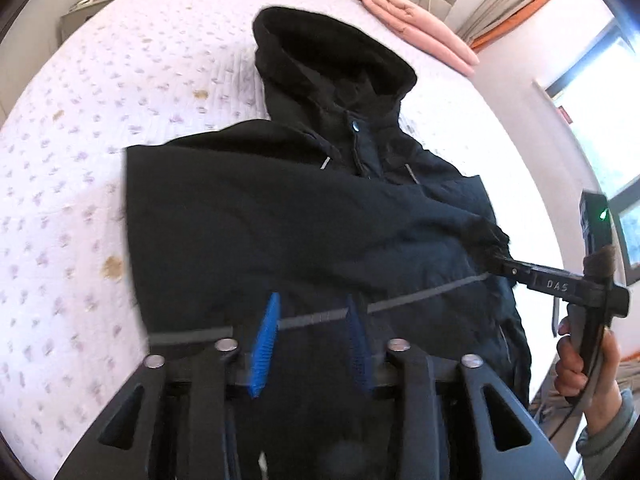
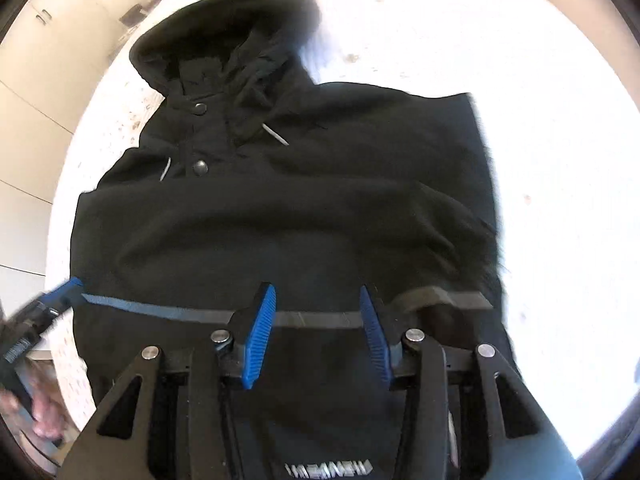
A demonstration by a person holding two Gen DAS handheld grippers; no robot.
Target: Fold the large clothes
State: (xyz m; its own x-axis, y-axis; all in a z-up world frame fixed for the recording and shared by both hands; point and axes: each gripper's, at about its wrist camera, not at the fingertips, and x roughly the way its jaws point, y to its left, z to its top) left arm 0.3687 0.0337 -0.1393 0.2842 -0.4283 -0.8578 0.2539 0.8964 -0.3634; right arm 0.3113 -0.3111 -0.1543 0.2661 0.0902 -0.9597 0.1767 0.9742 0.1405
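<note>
A large black hooded jacket lies on the bed, hood toward the headboard, both sleeves folded across the chest. A grey reflective stripe crosses it near my fingers. My left gripper is open and empty just above the lower body of the jacket. My right gripper is open and empty over the same jacket, near the stripe. In the left wrist view the right gripper sits at the jacket's right edge. In the right wrist view the left gripper's blue fingertip touches the jacket's left edge.
The bed has a white quilt with small purple flowers. A pink folded blanket lies by the headboard. A nightstand stands at the far left and a window at the right. Cream cabinets line the wall.
</note>
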